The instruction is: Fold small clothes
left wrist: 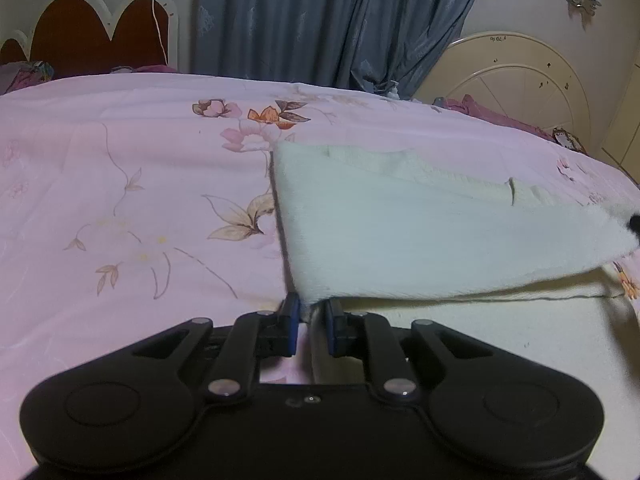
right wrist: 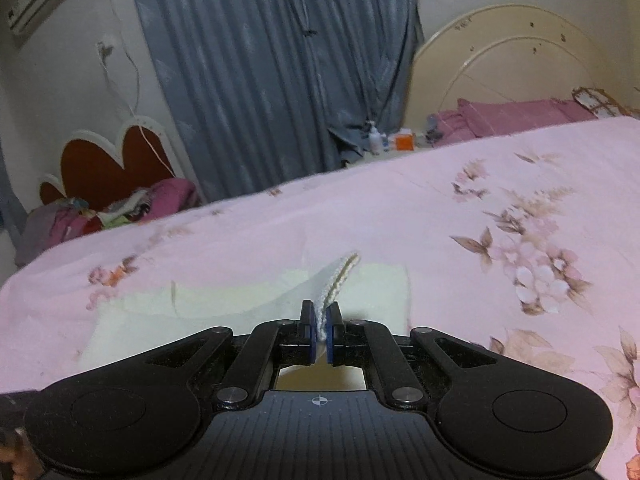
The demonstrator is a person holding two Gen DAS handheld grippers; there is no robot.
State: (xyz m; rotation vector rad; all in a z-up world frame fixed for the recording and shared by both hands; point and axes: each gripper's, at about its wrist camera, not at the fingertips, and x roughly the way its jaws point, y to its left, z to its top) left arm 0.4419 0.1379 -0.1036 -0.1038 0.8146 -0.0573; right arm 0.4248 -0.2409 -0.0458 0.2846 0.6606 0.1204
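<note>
From the left wrist camera, the left gripper (left wrist: 311, 312) has its two blue-padded fingers (left wrist: 291, 320) drawn close and pinching the near corner of a cream fleece garment (left wrist: 400, 232). The cloth rises from that corner and stretches away to the right as a lifted flap, its pale fuzzy side facing the camera, with a ribbed cream band along its far edge. Under the raised flap another layer of the same garment lies flat on the bed (left wrist: 120, 184), which is covered by a pink sheet printed with flowers. At the far left stands a scalloped headboard (left wrist: 92, 36) in dark red with a white rim; a blue-grey curtain (left wrist: 320, 20) hangs behind the middle of the bed, and a cream arched headboard (left wrist: 516, 80) stands at the far right.

From the right wrist camera, the right gripper (right wrist: 320, 320) has its fingers (right wrist: 307, 328) pressed together on a thin ribbed edge of the cream fleece garment (right wrist: 224, 300). The clamped strip runs up and away from the fingertips, lifted off the rest of the garment, which lies spread on the bed (right wrist: 460, 208) just beyond and to the left. Small bottles and an orange box (right wrist: 404, 141) sit beyond the far edge of the bed by the curtain (right wrist: 280, 60), and a heap of mixed clothes (right wrist: 116, 210) lies at the far left below the scalloped headboard (right wrist: 108, 168).
</note>
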